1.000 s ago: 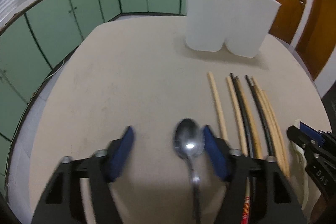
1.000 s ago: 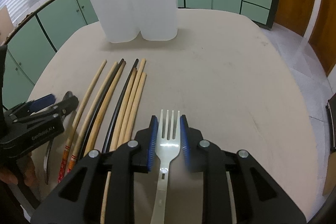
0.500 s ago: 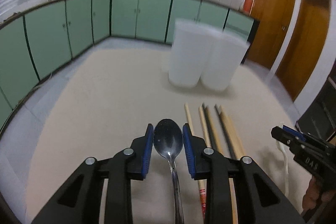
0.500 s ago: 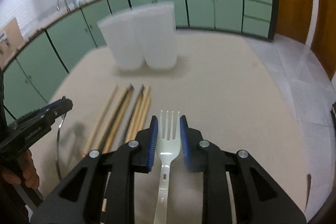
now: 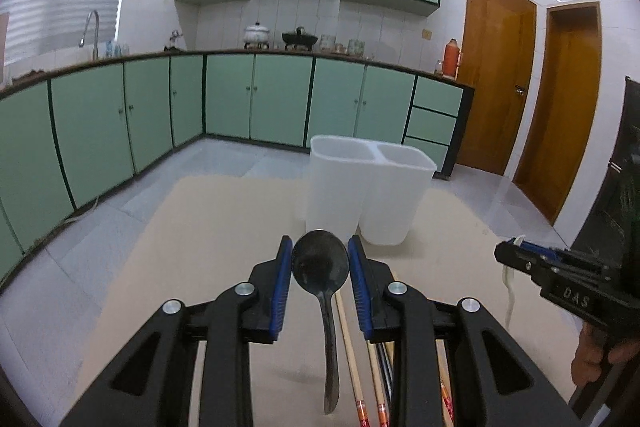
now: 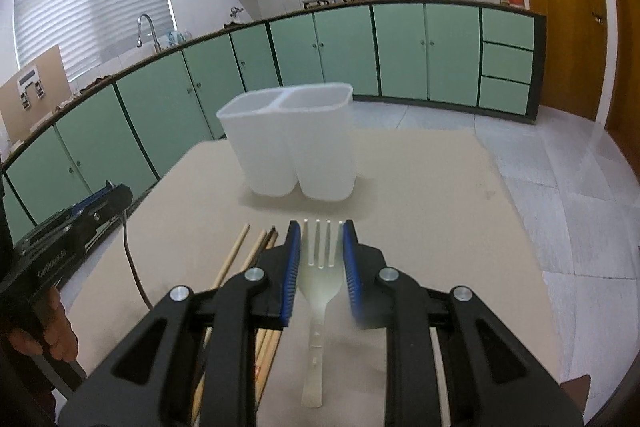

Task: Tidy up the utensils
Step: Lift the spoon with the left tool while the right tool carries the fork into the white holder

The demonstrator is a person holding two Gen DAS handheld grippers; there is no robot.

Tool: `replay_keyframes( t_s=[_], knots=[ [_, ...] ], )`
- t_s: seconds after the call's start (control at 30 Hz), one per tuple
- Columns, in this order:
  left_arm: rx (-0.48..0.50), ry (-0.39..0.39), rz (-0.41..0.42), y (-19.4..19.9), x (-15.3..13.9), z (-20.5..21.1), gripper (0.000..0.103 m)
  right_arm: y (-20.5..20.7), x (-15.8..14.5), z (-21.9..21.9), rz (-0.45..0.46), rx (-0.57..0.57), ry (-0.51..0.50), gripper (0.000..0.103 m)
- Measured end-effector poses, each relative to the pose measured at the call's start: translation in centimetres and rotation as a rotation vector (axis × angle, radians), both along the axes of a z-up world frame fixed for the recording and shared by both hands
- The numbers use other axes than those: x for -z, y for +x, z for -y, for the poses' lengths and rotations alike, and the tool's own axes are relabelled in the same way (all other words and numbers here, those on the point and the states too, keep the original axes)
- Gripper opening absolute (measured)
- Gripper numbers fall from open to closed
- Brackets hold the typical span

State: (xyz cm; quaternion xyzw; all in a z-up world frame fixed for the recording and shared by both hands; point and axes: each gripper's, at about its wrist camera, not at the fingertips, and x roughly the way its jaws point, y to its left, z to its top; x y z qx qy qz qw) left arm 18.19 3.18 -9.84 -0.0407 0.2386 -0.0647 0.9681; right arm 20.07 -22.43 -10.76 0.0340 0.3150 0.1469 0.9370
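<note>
While my left gripper is clamped on the bowl of a metal spoon, its blue pads pressing either side and the handle hanging down toward the table, my right gripper is closed on the head of a pale plastic fork, tines pointing forward and the handle drooping below. Both utensils are lifted clear of the tabletop. The landmark is the white two-compartment holder, standing upright on the table; both its compartments look open at the top, and I cannot tell whether anything lies inside. The spoon sits just on the near side of the holder, lined up with its left compartment in the left wrist view. The fork hovers on the near side of the holder too, in line with the right compartment in the right wrist view. A row of chopsticks lies flat on the table on the near side of the holder, under and between my two grippers, their tips pointing toward it. Behind the holder runs a line of green cabinets.
</note>
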Motion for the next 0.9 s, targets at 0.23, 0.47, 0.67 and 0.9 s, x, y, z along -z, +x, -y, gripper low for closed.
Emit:
replay_keyframes(
  t_s=[0.23, 0.47, 0.67, 0.9],
  knots=[
    [-0.009, -0.026, 0.064, -0.1, -2.7, -0.5, 0.028, 2.1, -2.7, 0.3, 0.07, -0.015, 0.029, 0.02],
    [0.012, -0.05, 0.185, 2.7, -7.9, -0.6, 0.028, 5.8, -7.7, 0.4, 0.185, -0.032, 0.066, 0.02],
    [0.036, -0.075, 0.276, 7.4, -12.4, 0.2, 0.028, 10.9, -10.9, 0.5, 0.233, -0.019, 0.116, 0.02],
    [0.022, -0.098, 0.305, 13.5, -13.4, 1.2, 0.028, 16.3, -11.7, -0.3, 0.274, 0.026, 0.104, 0.02]
  ],
)
